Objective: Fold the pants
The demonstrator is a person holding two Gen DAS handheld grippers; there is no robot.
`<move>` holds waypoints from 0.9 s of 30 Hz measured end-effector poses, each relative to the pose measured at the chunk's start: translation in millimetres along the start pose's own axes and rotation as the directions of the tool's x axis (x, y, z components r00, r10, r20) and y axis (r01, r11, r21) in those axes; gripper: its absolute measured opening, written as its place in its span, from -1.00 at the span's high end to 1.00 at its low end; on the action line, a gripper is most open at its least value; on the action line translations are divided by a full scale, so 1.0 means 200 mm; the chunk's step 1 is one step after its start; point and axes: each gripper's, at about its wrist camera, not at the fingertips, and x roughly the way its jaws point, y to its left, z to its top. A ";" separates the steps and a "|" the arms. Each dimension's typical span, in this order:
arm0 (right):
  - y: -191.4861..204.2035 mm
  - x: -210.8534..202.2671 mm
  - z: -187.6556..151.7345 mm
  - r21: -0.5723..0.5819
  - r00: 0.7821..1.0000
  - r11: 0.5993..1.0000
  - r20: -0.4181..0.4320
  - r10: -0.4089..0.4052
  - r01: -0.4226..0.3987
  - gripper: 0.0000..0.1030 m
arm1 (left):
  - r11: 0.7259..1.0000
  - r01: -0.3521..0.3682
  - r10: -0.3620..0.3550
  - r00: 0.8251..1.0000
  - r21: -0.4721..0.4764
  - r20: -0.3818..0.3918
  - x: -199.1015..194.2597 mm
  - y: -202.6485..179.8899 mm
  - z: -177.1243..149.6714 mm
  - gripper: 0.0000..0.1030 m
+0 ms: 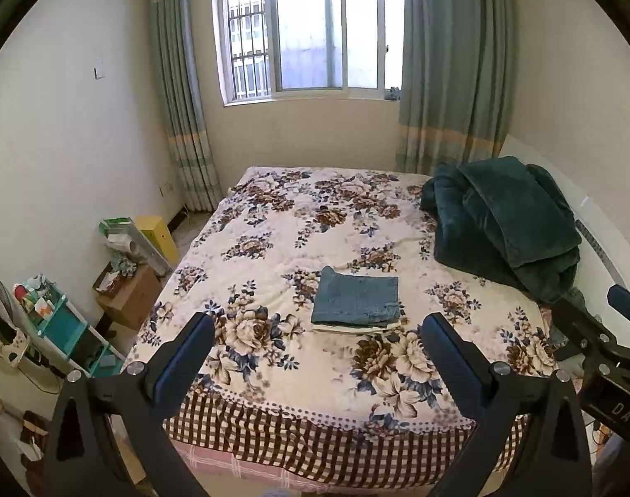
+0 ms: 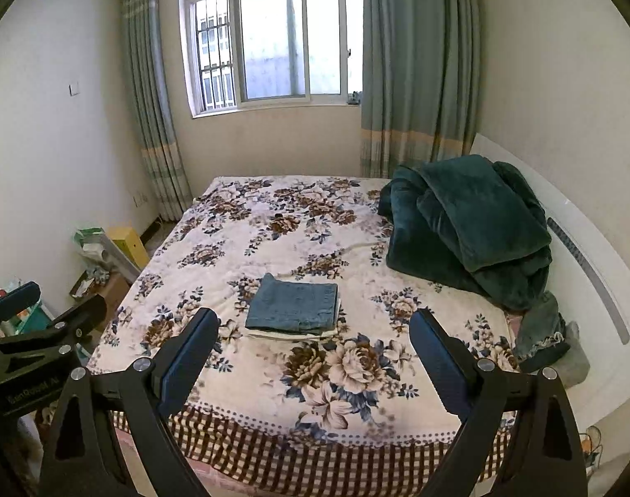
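Note:
Blue jeans (image 1: 356, 300) lie folded into a neat rectangle on the floral bedspread (image 1: 273, 227), on top of a folded pale garment whose edge shows beneath. The same stack of jeans (image 2: 294, 304) shows in the right wrist view. My left gripper (image 1: 319, 339) is open, held above the bed's near edge, short of the stack, with nothing between its fingers. My right gripper (image 2: 315, 331) is open too, at a similar height and distance, empty. The right gripper (image 1: 596, 323) shows at the right edge of the left wrist view, and the left gripper (image 2: 29, 310) at the left of the right view.
A heaped dark green blanket (image 1: 505, 223) fills the bed's far right corner against a white headboard (image 2: 596, 273). Boxes (image 1: 128, 290) and a teal shelf (image 1: 62, 323) crowd the floor left of the bed. Window (image 1: 306, 33) and curtains stand behind.

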 end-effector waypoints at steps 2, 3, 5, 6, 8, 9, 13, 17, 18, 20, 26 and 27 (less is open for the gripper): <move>0.00 0.00 0.01 0.010 1.000 1.000 -0.008 0.004 -0.004 -0.86 | 1.000 -0.019 0.019 1.000 -0.003 0.004 -0.02 0.01 -0.01 -0.99; 0.00 0.00 0.02 0.014 1.000 1.000 -0.012 0.006 -0.006 -0.86 | 1.000 -0.021 0.021 1.000 -0.004 0.002 -0.02 0.01 0.00 -0.99; 0.01 0.00 0.03 0.020 1.000 1.000 -0.020 0.009 -0.008 -0.88 | 1.000 -0.021 0.021 1.000 -0.004 -0.013 0.00 0.02 0.03 -0.99; 0.00 0.01 0.05 0.023 1.000 1.000 -0.024 0.013 -0.012 -0.89 | 1.000 -0.025 0.025 0.999 -0.002 -0.022 0.00 0.03 0.04 -0.99; 0.02 0.03 0.08 0.017 0.999 1.000 -0.035 0.016 -0.016 -0.89 | 1.000 -0.028 0.029 0.999 0.014 -0.040 0.01 0.02 0.06 -0.99; 0.03 0.03 0.10 0.012 0.999 1.000 -0.038 0.012 -0.012 -0.89 | 0.999 -0.032 0.034 0.998 0.025 -0.047 0.02 0.01 0.07 -0.99; 0.06 0.07 0.16 -0.009 0.998 1.000 -0.058 0.003 -0.003 -0.89 | 0.999 -0.038 0.040 0.998 0.033 -0.056 0.03 0.01 0.11 -0.99; 0.07 0.11 0.21 -0.016 0.997 1.000 -0.070 -0.020 0.019 -0.89 | 0.999 -0.047 0.049 0.997 0.028 -0.062 0.04 0.02 0.14 -0.99; 0.07 0.12 0.22 -0.015 0.997 1.000 -0.077 -0.026 0.025 -0.89 | 0.999 -0.046 0.047 0.997 0.023 -0.064 0.05 0.02 0.14 -0.99; 0.06 0.16 0.24 -0.013 0.995 0.999 -0.090 -0.031 0.030 -0.89 | 0.999 -0.045 0.046 0.996 0.018 -0.072 0.06 0.03 0.15 -0.99; 0.04 0.21 0.29 -0.001 0.993 0.999 -0.113 -0.034 0.034 -0.89 | 0.999 -0.044 0.046 0.996 0.019 -0.074 0.07 0.02 0.17 -0.99; 0.03 0.21 0.29 0.002 0.993 0.999 -0.113 -0.034 0.035 -0.89 | 0.999 -0.042 0.043 0.996 0.019 -0.074 0.07 0.02 0.17 -0.99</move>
